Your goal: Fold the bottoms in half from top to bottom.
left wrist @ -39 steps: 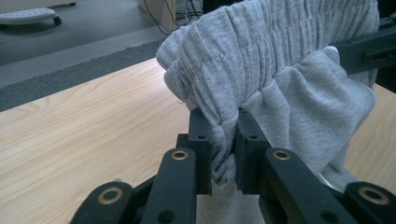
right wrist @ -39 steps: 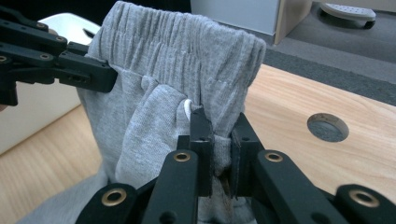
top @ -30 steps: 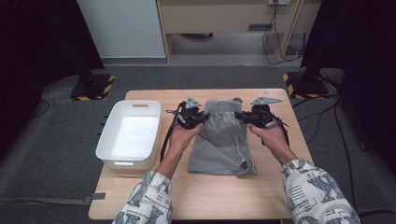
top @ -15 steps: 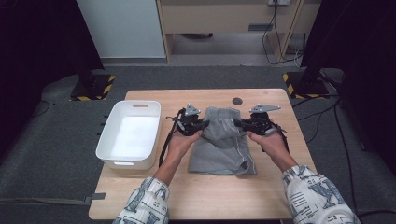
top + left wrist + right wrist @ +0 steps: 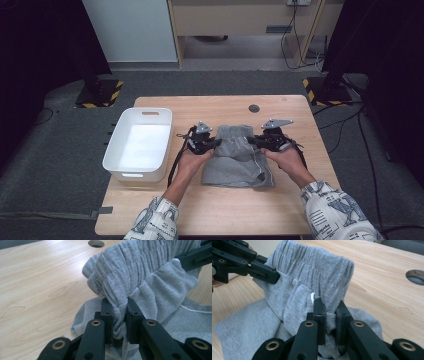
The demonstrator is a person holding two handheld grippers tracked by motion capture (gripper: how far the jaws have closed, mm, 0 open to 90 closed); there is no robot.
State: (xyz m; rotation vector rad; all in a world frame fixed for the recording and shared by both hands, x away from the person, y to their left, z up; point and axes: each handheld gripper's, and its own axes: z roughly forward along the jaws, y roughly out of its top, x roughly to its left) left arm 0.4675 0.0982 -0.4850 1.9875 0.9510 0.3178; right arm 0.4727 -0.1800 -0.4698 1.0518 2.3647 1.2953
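surface: wooden table (image 5: 300, 200) — hole (image 5: 254, 108) | room: grey carpet (image 5: 60, 165) — dark

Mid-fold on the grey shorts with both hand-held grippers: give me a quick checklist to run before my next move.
1. Left hand-held gripper clamped on the elastic waistband of the grey cotton shorts: ok.
2. Right hand-held gripper clamped on the waistband's other end: ok.
3. White drawstring clear of the jaws: not ok, it lies right beside the right jaw.
4. Lower part of the shorts flat on the light wooden table: ok.
5. White plastic bin apart from the shorts: ok.
6. Cloth layers caught in each grip: cannot tell.
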